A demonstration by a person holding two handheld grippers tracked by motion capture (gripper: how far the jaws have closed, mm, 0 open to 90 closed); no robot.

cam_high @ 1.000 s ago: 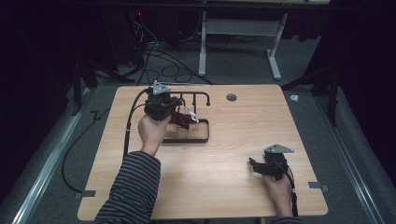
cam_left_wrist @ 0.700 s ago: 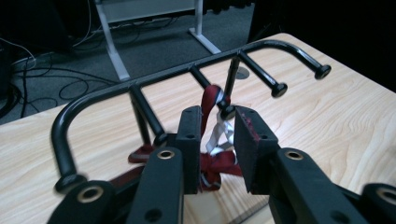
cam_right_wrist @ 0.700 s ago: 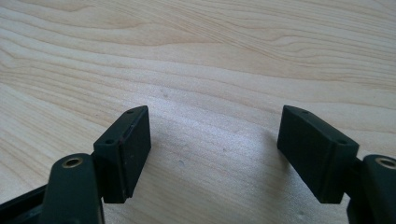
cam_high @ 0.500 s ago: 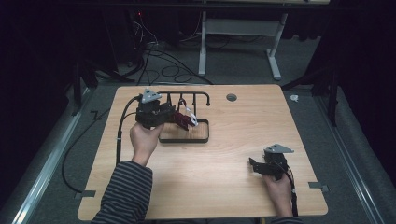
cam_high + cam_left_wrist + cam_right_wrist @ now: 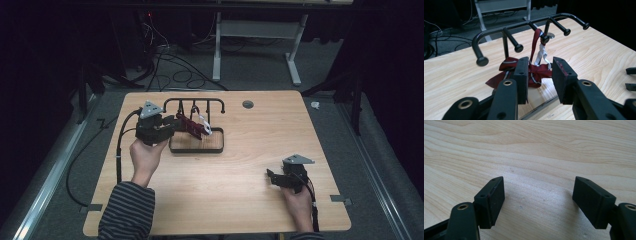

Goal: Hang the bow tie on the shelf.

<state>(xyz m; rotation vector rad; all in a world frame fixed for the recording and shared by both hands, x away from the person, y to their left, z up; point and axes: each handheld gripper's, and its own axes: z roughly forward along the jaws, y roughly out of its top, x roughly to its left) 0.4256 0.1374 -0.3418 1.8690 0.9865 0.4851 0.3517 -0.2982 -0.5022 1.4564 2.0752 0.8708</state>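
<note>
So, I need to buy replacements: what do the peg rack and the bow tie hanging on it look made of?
The black peg rack looks like painted metal tube: thin, smooth, slightly glossy. The dark red striped bow tie looks like woven fabric, soft and creased; its white strap seems elastic or ribbon.

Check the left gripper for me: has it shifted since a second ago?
Yes. The left gripper has backed away leftward from the black rack, its jaws having just been opening, leaving the red bow tie hanging on a peg.

Left claw (image 5: 172,125) off bow tie (image 5: 192,127)
</note>
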